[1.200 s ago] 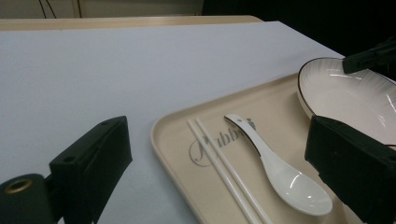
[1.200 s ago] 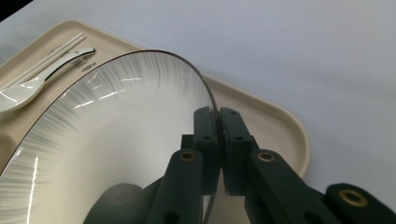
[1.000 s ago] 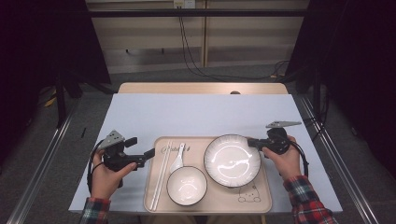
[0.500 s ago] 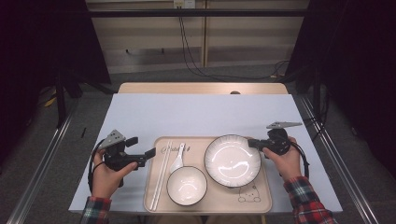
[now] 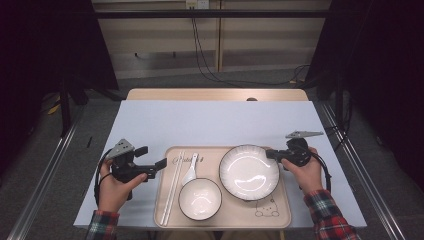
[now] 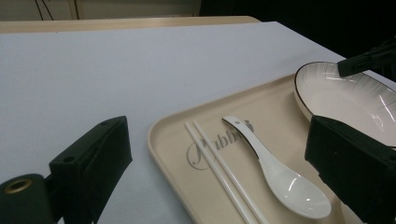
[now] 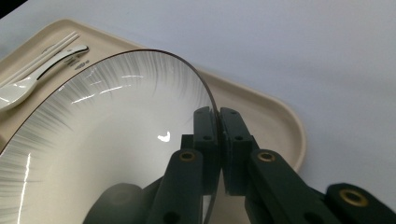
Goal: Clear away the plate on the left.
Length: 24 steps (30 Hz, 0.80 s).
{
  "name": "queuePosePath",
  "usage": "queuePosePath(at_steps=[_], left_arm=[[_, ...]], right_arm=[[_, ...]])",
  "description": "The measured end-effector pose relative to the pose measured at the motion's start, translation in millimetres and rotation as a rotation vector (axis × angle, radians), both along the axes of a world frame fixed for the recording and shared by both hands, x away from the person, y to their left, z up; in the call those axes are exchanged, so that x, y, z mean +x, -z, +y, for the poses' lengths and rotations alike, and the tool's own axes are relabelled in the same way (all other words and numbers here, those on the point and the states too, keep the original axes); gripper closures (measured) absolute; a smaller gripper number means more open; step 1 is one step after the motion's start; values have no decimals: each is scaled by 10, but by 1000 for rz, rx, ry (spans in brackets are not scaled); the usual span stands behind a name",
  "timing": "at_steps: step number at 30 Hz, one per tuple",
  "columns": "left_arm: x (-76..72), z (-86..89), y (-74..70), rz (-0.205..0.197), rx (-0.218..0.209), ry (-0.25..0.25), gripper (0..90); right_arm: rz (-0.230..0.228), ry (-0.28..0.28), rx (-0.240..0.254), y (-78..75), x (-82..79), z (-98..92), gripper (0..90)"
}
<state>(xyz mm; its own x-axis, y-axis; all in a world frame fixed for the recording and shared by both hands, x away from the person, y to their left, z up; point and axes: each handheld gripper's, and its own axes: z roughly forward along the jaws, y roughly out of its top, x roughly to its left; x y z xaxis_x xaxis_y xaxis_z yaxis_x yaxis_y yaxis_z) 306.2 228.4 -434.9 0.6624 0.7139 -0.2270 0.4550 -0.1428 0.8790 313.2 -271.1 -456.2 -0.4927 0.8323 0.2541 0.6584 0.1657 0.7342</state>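
One beige tray (image 5: 280, 212) on the worktop (image 5: 215, 120), on it one plate (image 5: 248, 172), one bowl (image 5: 200, 198), one spoon (image 5: 190, 170), two chopsticks (image 5: 172, 185), right hand-held gripper (image 5: 270, 153) clamped on the plate's rim at the tray's right side, left hand-held gripper (image 5: 161, 165) wide open, empty, just left of the tray.

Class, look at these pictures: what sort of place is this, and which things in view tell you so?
Probably a recording lab, not a dining room: the table stands among dark curtains, cables hang down the back wall, and a person works a meal tray with a hand-held left gripper and right gripper.
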Motion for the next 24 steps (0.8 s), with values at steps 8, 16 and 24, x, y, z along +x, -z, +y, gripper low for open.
queuePosePath(at_steps=[8, 16, 24], left_arm=[[2, -7, 10, 4, 4, 3, 70], [3, -6, 14, 6, 6, 4, 70], [4, 13, 7, 3, 3, -4, 70]], right_arm=[[-8, 11, -49, 13, 3, -20, 890], [-38, 9, -7, -22, -12, -27, 837], [-93, 34, 44, -80, -37, -63, 643]])
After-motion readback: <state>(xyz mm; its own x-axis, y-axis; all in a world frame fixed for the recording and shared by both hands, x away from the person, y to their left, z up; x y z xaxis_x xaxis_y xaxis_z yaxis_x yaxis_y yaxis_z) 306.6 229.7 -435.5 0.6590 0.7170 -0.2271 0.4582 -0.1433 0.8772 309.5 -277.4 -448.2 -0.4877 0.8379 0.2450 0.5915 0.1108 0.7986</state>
